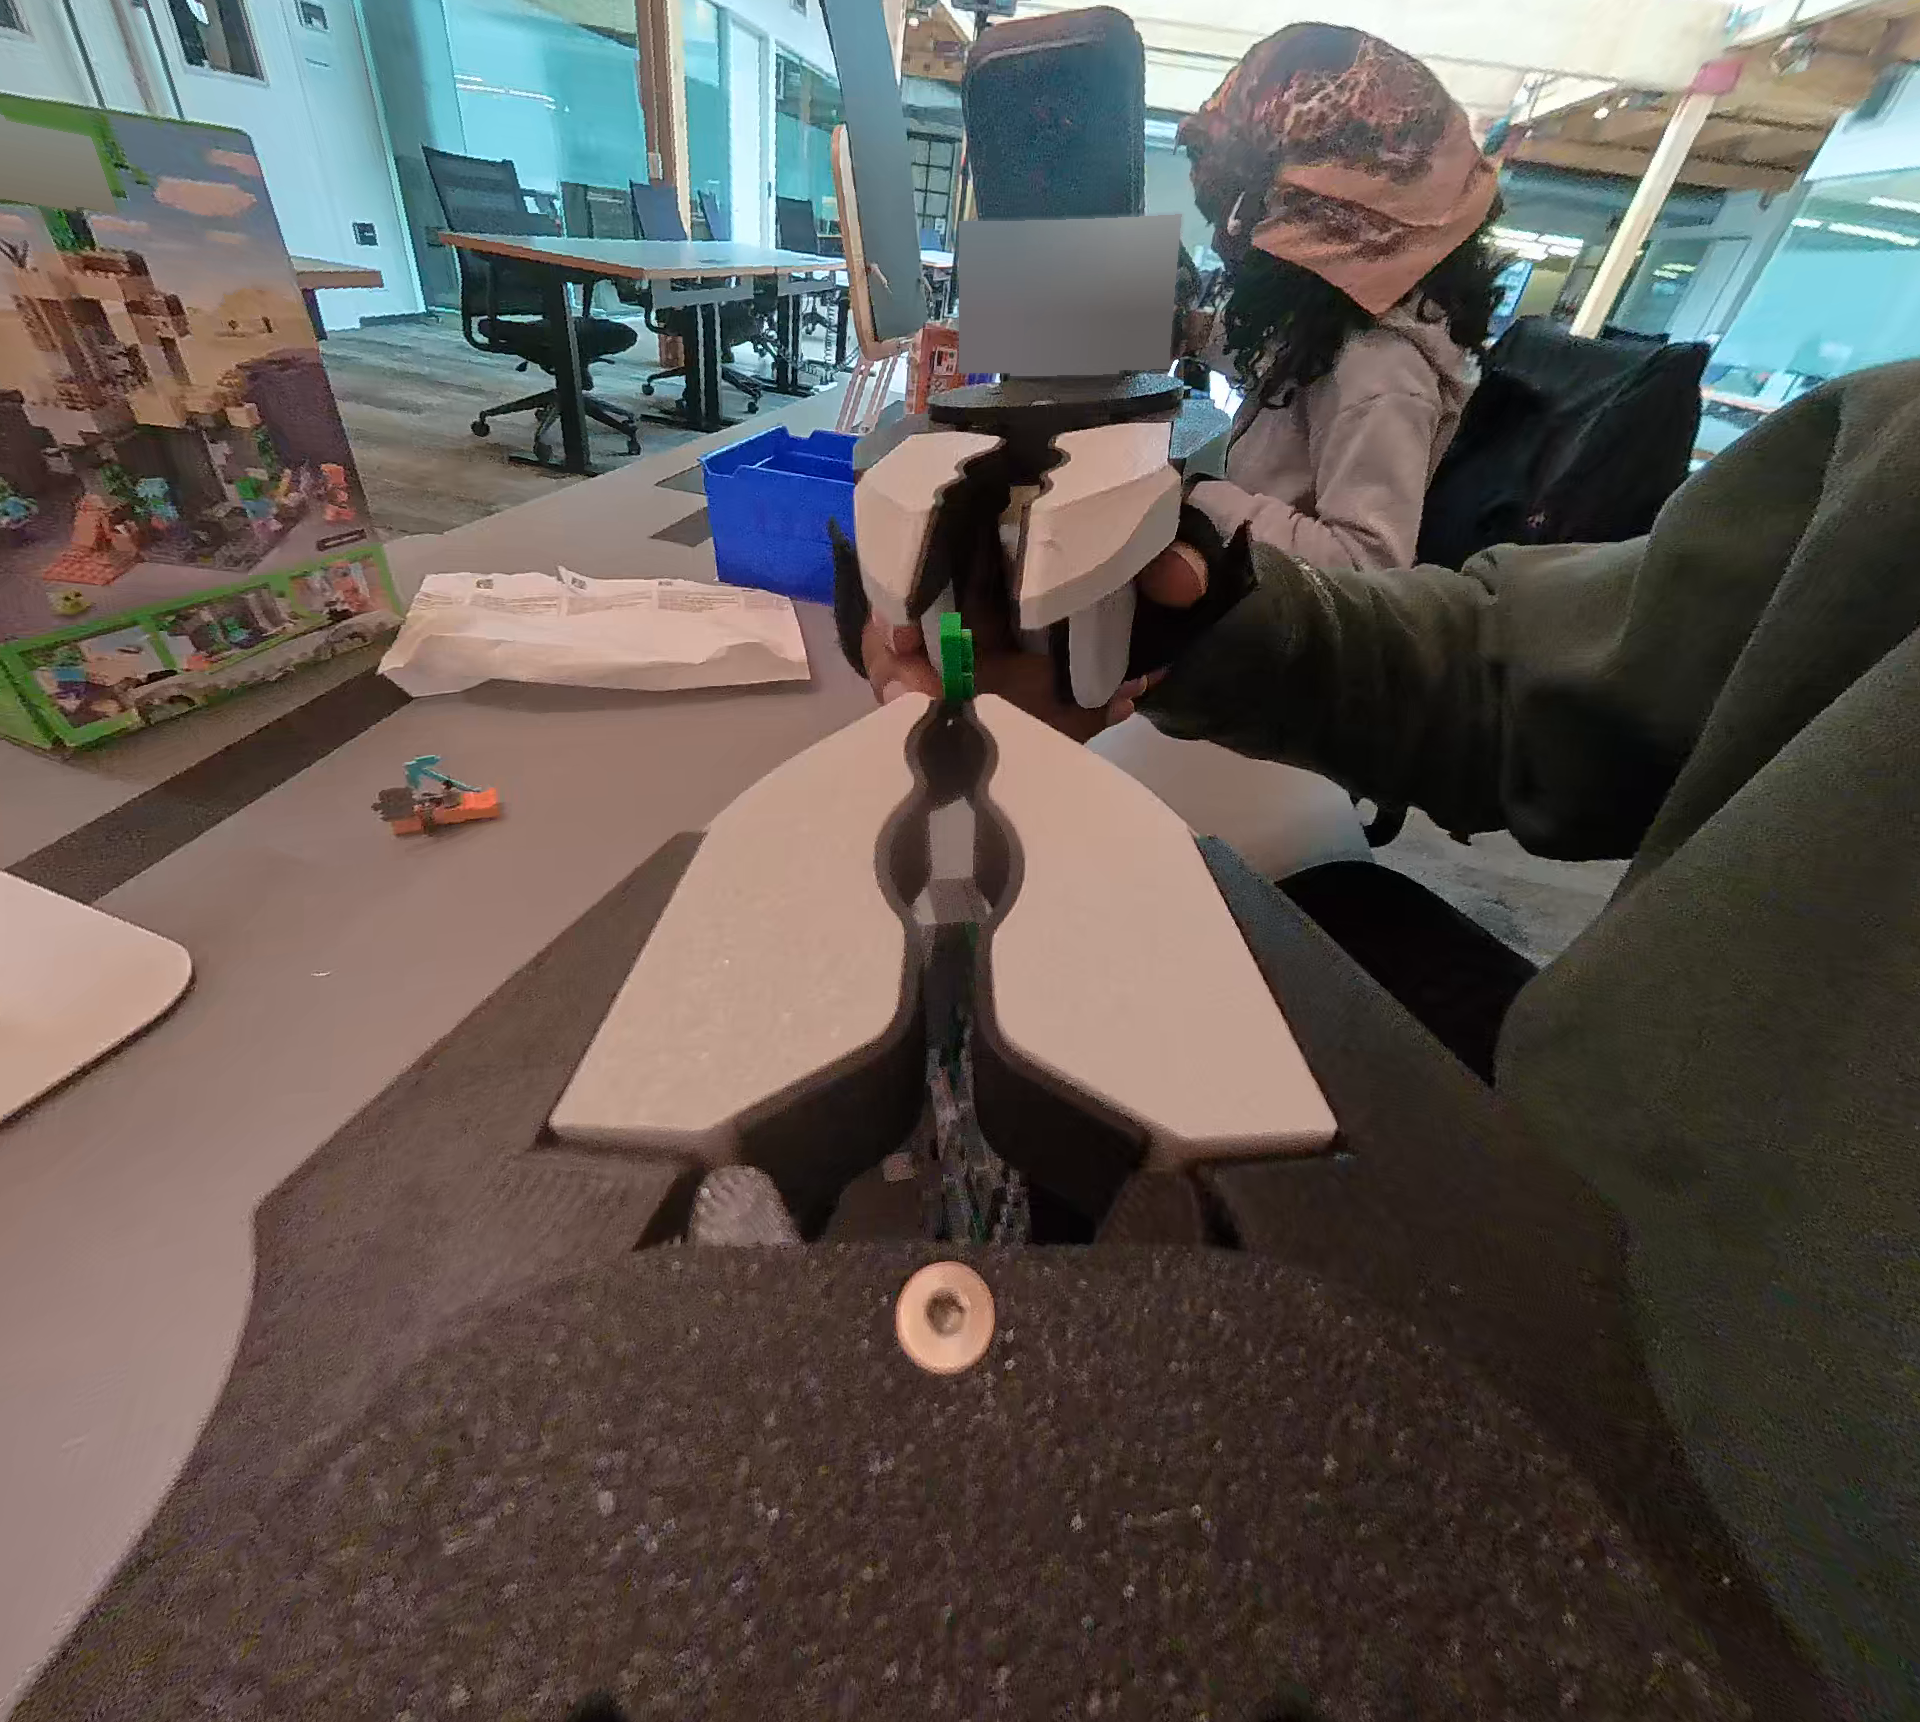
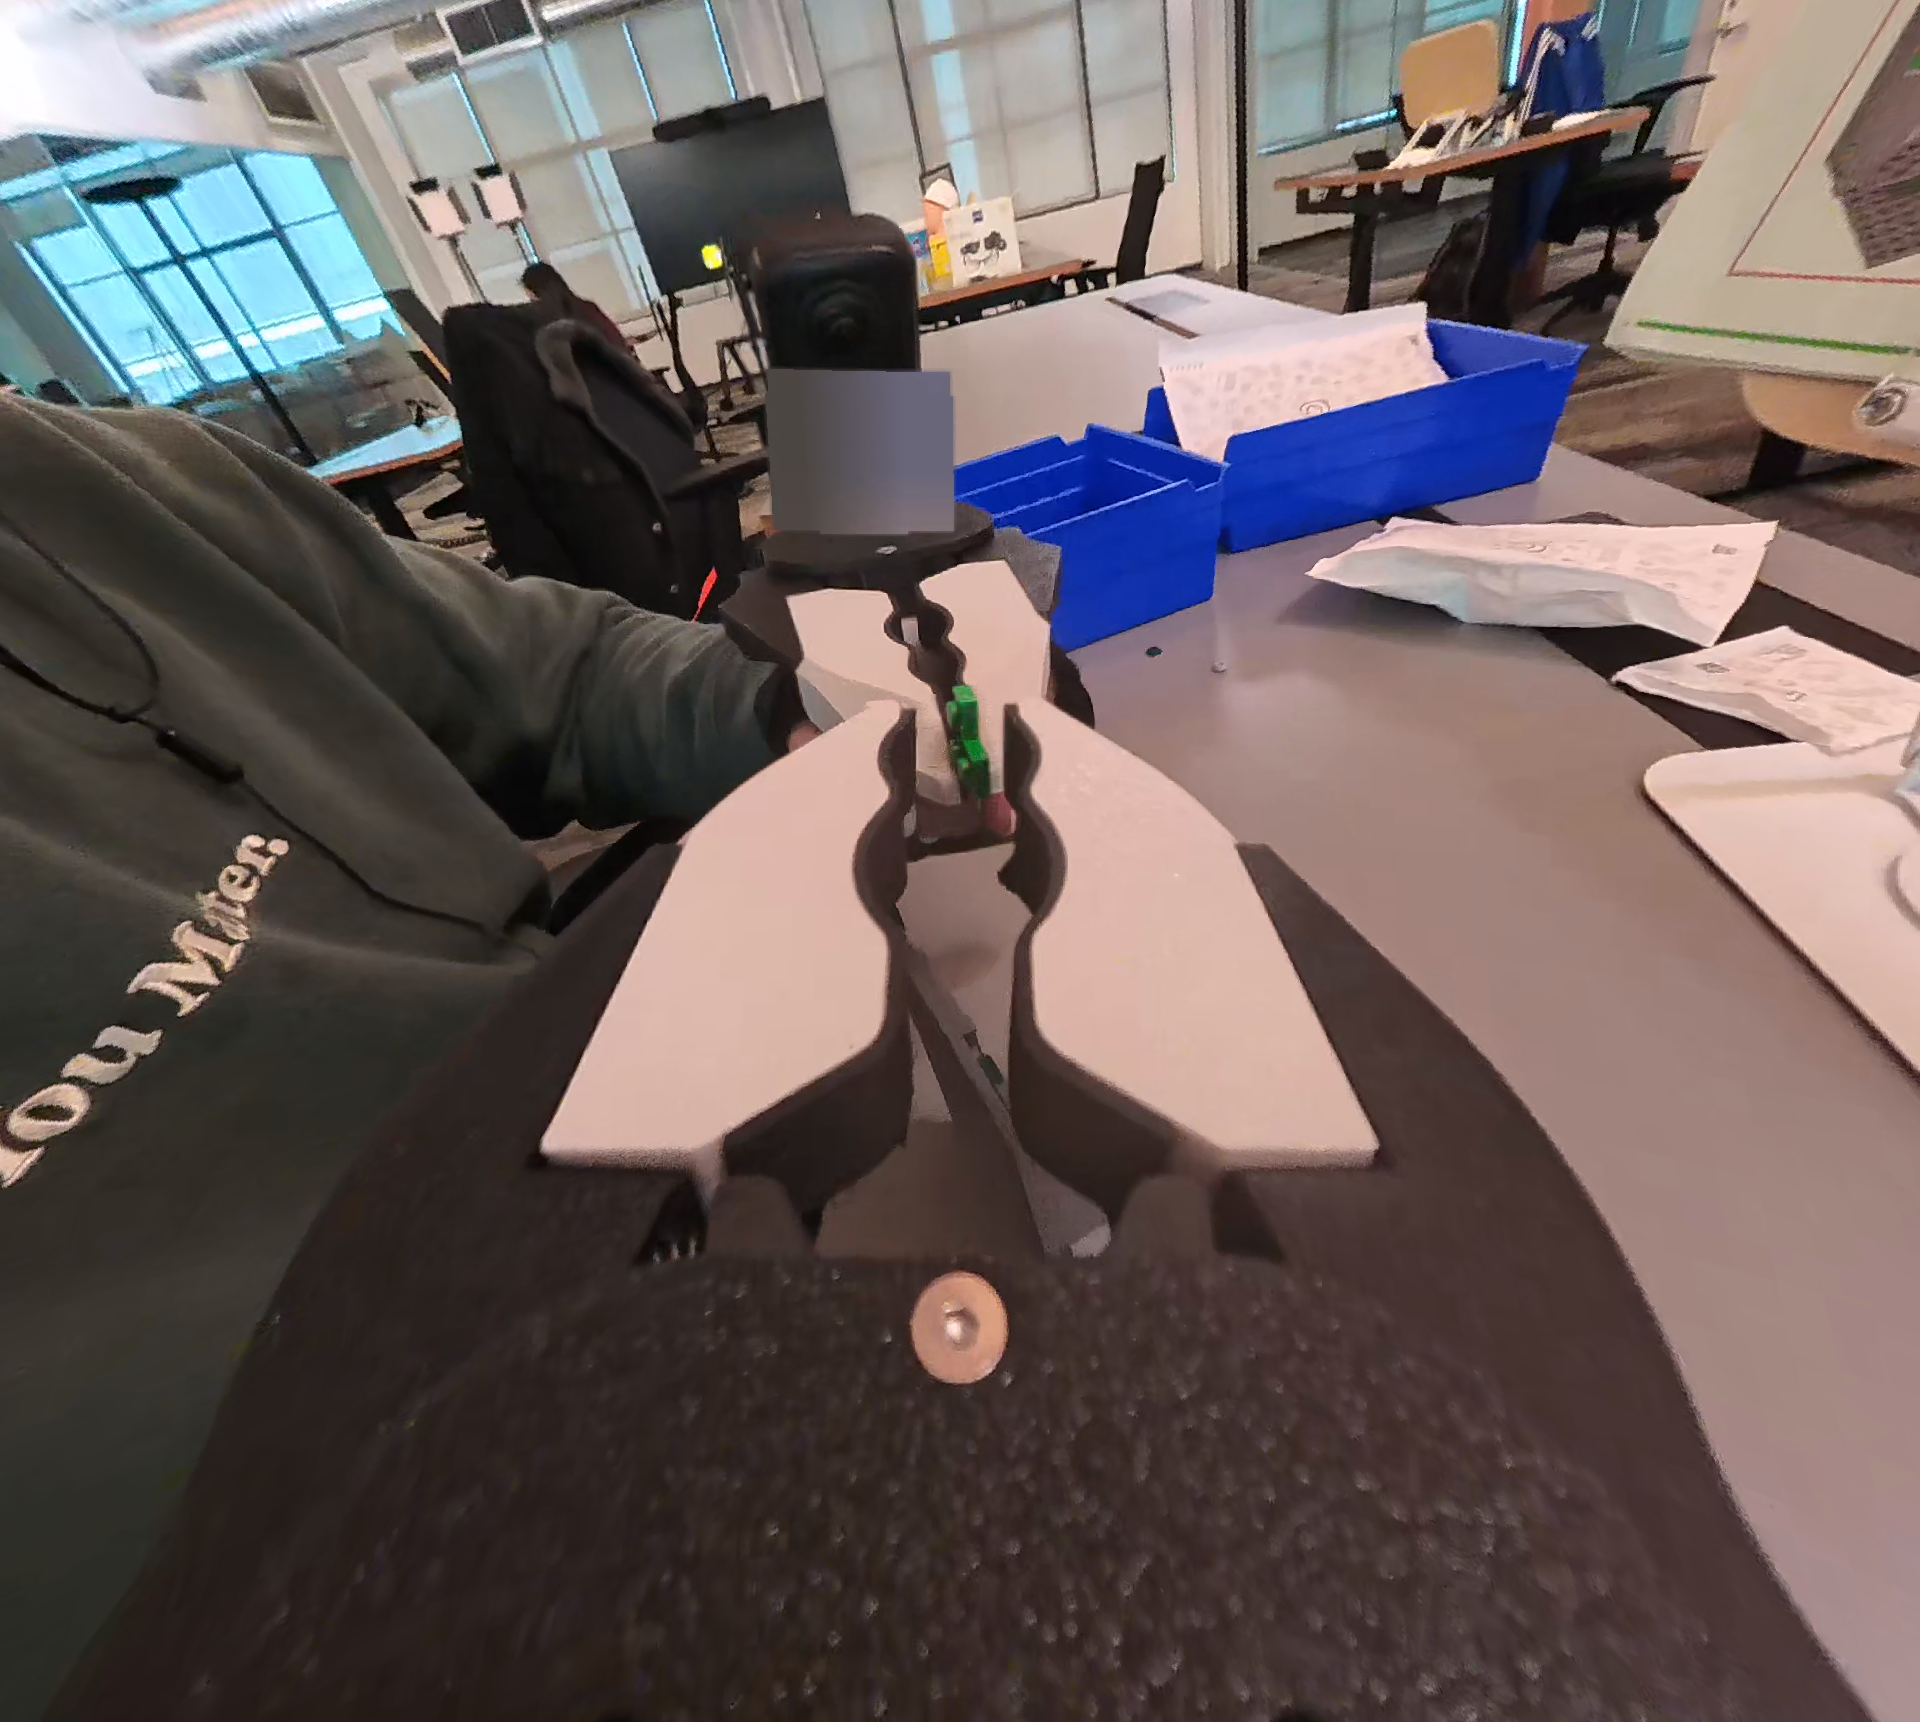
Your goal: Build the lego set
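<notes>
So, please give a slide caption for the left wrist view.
Left gripper pinches a green Lego piece before the facing right gripper.

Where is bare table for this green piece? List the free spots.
Free: the grey table between the orange build and the white pad; also in front of the small blue bin, left of the paper bags. Crowded: the far side, around the bags and the lego box.

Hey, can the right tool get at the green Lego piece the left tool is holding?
Probably yes. The right tool is open, and the green Lego piece sticks out of the shut left tool, right at that opening, with nothing between.
</notes>
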### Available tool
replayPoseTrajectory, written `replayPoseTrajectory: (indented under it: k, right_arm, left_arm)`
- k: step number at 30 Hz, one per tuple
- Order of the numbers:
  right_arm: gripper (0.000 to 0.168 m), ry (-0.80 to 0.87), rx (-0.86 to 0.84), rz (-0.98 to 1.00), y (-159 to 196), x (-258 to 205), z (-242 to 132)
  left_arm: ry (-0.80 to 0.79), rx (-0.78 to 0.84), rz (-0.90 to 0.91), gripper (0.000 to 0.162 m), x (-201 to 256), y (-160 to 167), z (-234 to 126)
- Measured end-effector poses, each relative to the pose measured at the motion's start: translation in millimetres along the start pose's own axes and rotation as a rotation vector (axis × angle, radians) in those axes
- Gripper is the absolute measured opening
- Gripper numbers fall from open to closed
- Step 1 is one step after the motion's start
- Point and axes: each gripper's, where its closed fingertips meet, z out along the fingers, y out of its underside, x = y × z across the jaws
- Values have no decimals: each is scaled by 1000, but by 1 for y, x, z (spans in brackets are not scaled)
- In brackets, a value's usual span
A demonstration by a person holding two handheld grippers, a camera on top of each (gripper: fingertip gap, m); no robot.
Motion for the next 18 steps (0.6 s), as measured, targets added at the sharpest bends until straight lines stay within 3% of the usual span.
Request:
replayPoseTrajectory:
  k: [13,18]
  right_arm:
    - [5,-8,29,69,2,1,4]
    - [4,-60,-149,132,11,-2,3]
  left_arm:
    - [22,63,-58,2,1,-8,-3]
    - [32,13,-32,3,4,-1,-5]
